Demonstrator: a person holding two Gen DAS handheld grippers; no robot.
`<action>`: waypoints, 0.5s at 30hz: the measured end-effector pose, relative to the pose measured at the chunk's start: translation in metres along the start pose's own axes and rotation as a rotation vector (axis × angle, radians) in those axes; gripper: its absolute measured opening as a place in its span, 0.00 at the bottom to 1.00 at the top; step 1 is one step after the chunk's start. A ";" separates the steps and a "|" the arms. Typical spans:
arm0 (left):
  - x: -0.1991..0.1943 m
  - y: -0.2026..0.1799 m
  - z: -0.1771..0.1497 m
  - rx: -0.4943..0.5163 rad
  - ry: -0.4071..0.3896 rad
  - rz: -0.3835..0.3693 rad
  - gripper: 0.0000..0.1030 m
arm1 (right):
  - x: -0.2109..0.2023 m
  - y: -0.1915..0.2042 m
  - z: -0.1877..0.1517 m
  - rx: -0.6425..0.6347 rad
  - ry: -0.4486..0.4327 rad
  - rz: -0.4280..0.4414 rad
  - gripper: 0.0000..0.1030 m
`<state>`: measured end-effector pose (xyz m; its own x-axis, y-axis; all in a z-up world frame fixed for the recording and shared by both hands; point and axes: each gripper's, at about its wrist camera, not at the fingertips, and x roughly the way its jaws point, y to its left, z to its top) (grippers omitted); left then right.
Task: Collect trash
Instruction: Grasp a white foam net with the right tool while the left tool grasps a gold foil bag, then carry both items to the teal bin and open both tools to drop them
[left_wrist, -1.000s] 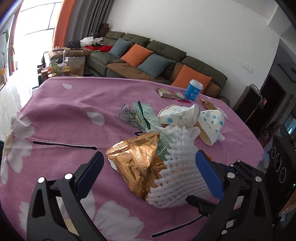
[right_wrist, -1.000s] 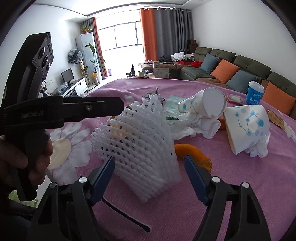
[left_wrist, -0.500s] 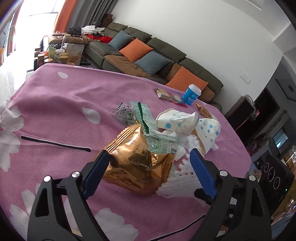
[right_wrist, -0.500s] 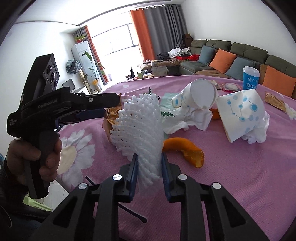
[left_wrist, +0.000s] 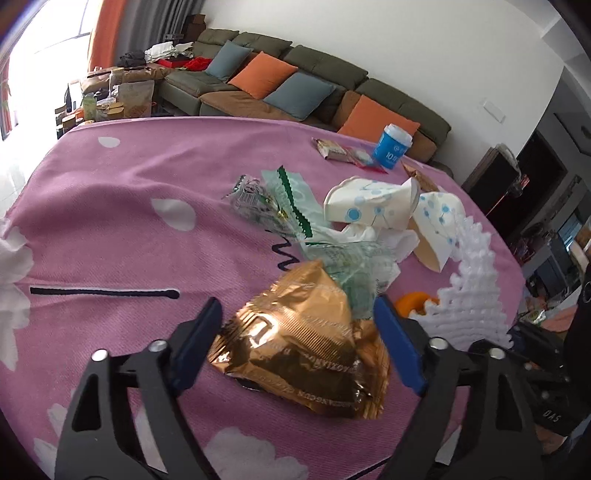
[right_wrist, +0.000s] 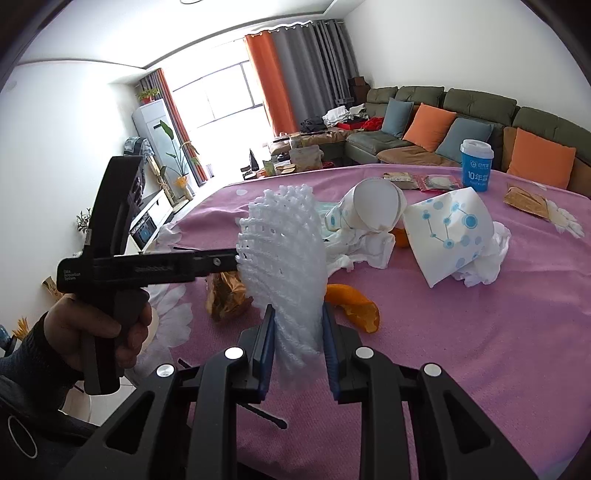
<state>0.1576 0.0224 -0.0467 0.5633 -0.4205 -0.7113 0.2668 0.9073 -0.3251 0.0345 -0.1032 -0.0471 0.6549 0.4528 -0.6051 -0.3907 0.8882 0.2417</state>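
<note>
Right tool (right_wrist: 298, 345) is clamped on the white foam net (right_wrist: 284, 258), pads pressing its lower end; the net stands up ahead of the tool, clear of the surface (right_wrist: 480, 350). Left tool (left_wrist: 295, 343) has its jaws closing around the gold wrapper (left_wrist: 306, 343); the wrapper lies between them, pads not yet pressing it.

Progress, as judged: early. One piece is secured, a second is about to be taken. No bin or bag shows in either view, so nothing can be counted as disposed of.

Remaining on the surface, ahead of the left tool: green-edged clear wrappers (left_wrist: 288, 206), two crushed paper cups (left_wrist: 369, 203), white tissue (left_wrist: 388, 240). Just right of its right jaw lies an orange peel (left_wrist: 413, 301). Farther off stand a blue cup (left_wrist: 393, 146) and flat packets (left_wrist: 336, 149); another brown packet (right_wrist: 524, 201) lies far right of the right tool.

Obstructions: a clear wrapper overlaps the gold wrapper's far edge and may drag along. The held net hangs close beside the left tool's right jaw. The sofa (left_wrist: 295, 85) beyond is no hindrance.
</note>
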 end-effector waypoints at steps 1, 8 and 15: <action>0.002 -0.001 -0.002 0.015 0.013 -0.013 0.61 | -0.001 0.000 0.000 -0.001 -0.003 -0.004 0.21; -0.004 -0.006 -0.014 0.069 0.009 -0.026 0.32 | -0.006 -0.003 0.004 -0.001 -0.021 -0.021 0.21; -0.008 -0.005 -0.023 0.116 0.003 -0.015 0.22 | -0.007 0.003 0.007 -0.011 -0.038 -0.019 0.21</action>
<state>0.1337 0.0214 -0.0537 0.5562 -0.4339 -0.7088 0.3639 0.8939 -0.2617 0.0330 -0.1037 -0.0370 0.6865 0.4387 -0.5799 -0.3848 0.8959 0.2221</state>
